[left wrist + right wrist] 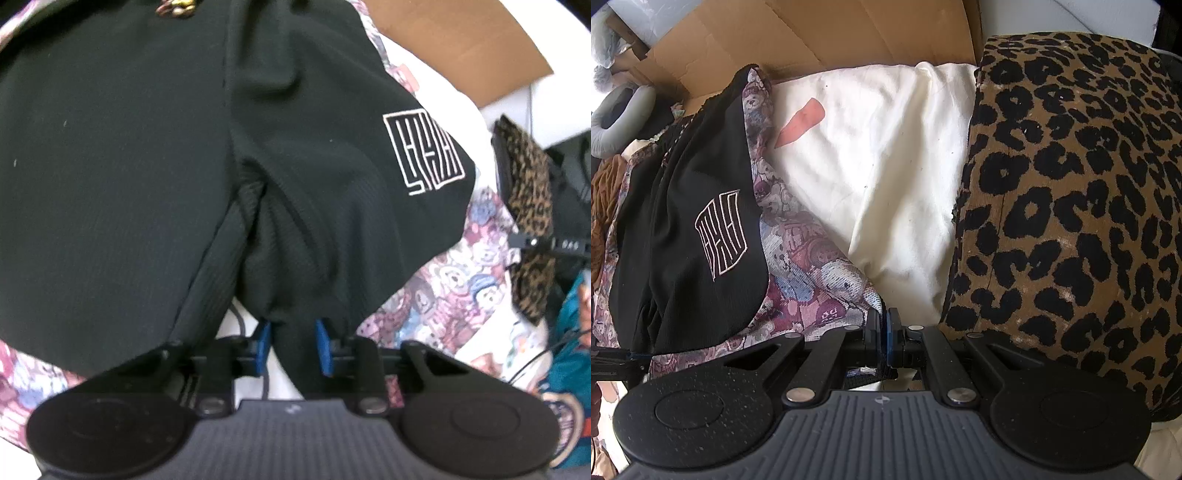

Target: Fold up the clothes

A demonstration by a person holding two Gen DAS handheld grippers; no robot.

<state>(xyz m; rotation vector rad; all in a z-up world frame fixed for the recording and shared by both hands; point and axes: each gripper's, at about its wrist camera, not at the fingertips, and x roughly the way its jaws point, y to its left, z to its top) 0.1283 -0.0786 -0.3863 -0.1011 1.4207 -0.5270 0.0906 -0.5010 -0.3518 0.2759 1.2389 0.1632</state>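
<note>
black ribbed knit garment with white square logo [147, 166] flat on teddy-bear print blanket [436, 295] | soft, light, limp; grip hem edge | left tool [291, 343] pinching bunched hem | right tool [885, 339] clenched on blanket edge

**Garment on spread, pillows to the right**

The dark garment [147, 166] lies on the printed spread [812, 280]; spread shows past it on the near and right sides. A bunched fold of the garment sits between the fingers of the left gripper [293, 341] at the near edge. The logo patch [424, 155] sits at the garment's right edge. Right of the spread lies a plain pillow [886, 184], and right of that, touching it, a spotted cushion [1071, 203]. The right gripper [885, 343] pinches the spread's near right corner, just beside the cushion. Flattened cardboard [812, 40] stands behind garment and pillow, at the far side.
</note>
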